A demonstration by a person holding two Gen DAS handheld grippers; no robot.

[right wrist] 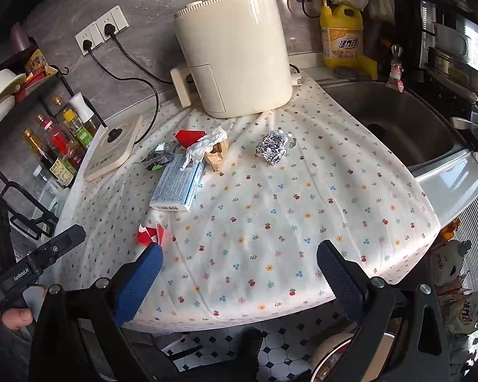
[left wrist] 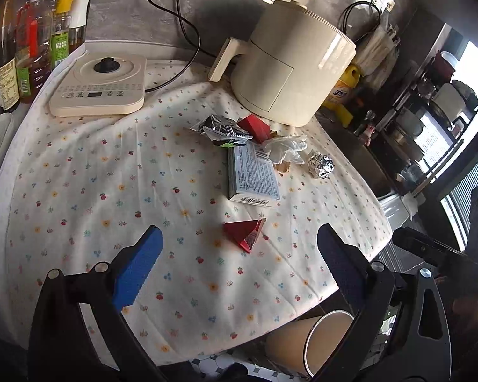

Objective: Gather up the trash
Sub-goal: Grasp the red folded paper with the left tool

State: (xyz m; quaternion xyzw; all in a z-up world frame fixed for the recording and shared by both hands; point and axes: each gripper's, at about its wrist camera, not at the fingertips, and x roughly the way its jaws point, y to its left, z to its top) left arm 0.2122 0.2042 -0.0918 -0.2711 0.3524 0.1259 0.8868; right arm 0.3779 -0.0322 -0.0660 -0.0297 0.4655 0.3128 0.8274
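Both grippers, left (left wrist: 239,254) and right (right wrist: 239,262): jaws wide, empty, above floral tablecloth (right wrist: 302,222); red wrapper (left wrist: 243,232) nearest.

Beige bin (left wrist: 290,347) half hidden under the tablecloth (left wrist: 79,191) edge

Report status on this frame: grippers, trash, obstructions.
Left gripper open, empty; right gripper open, empty. Trash uncollected: red wrapper nearest, box, foil ball beyond. Nothing blocks the red wrapper.
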